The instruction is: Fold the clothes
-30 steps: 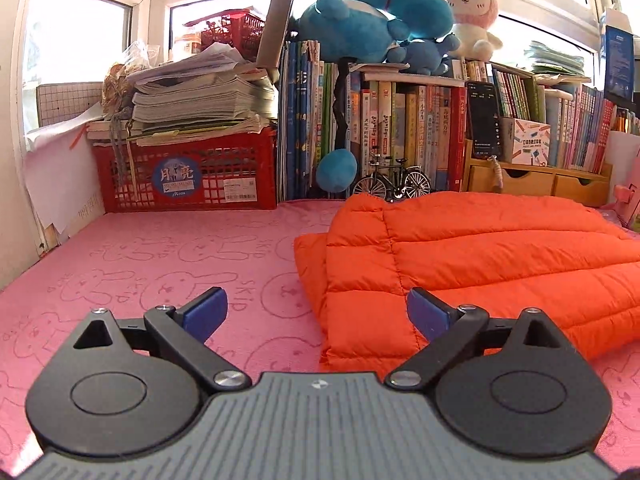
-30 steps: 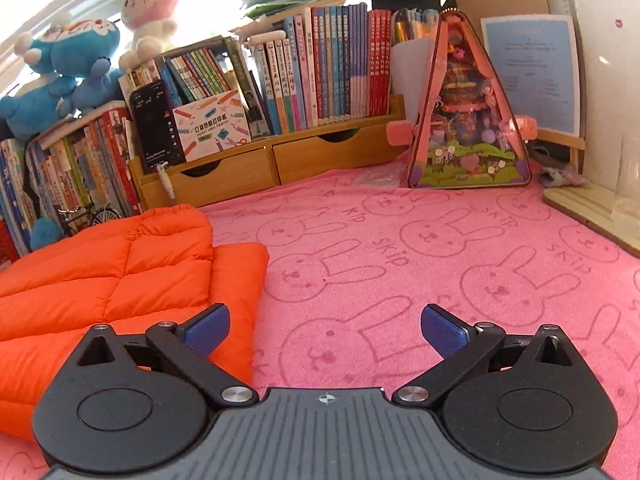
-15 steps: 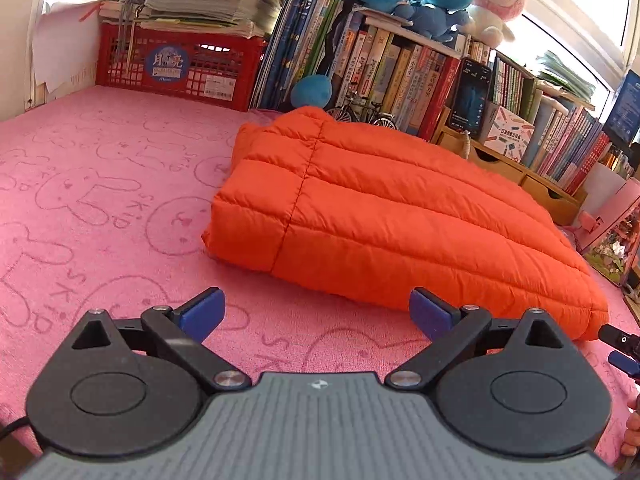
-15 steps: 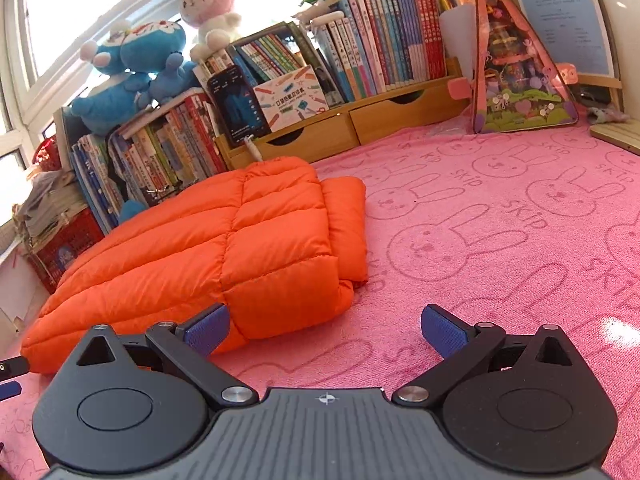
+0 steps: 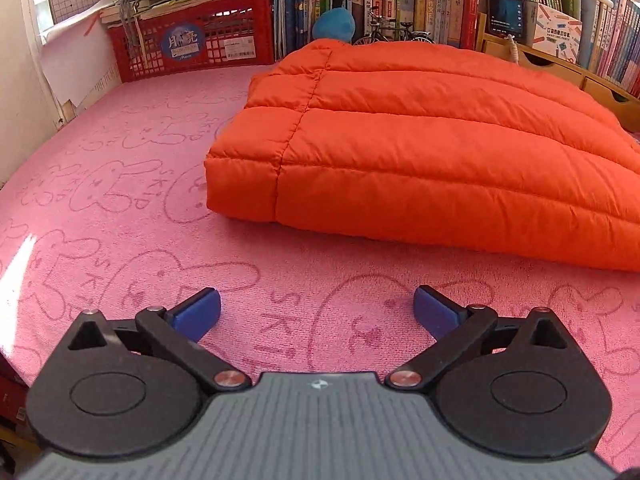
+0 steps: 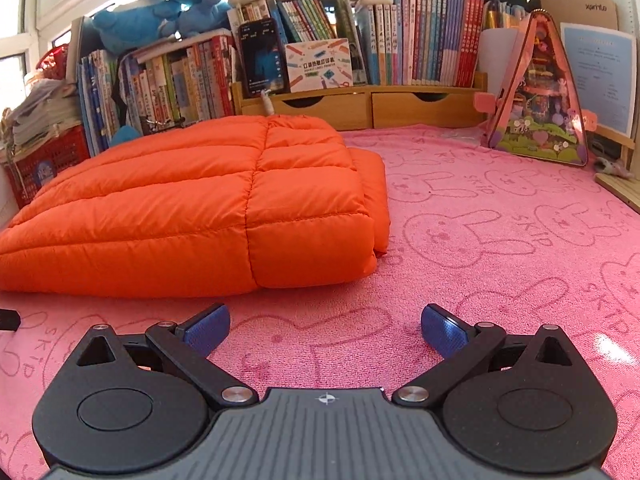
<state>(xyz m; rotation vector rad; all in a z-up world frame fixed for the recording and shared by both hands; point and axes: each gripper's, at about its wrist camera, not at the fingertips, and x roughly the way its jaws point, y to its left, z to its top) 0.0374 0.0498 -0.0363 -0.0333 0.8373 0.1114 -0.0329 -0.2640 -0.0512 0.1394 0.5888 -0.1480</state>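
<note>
An orange quilted puffer jacket lies folded into a thick flat bundle on the pink rabbit-print cloth. In the left wrist view my left gripper hovers over bare cloth a short way in front of the jacket's near left edge, its jaws opening wide with nothing between them. The right wrist view shows the same jacket from its right end. My right gripper stands open over the cloth just before the jacket's near right corner, and its blue pads hold nothing.
A red crate stacked with papers stands at the back left. Rows of books, a wooden drawer shelf and blue plush toys line the back. A pink triangular toy house stands at the right.
Both grippers have drawn back from the jacket and tilted downward, so its whole near edge now shows. The jacket has not shifted. Both pairs of jaws stay wide.
</note>
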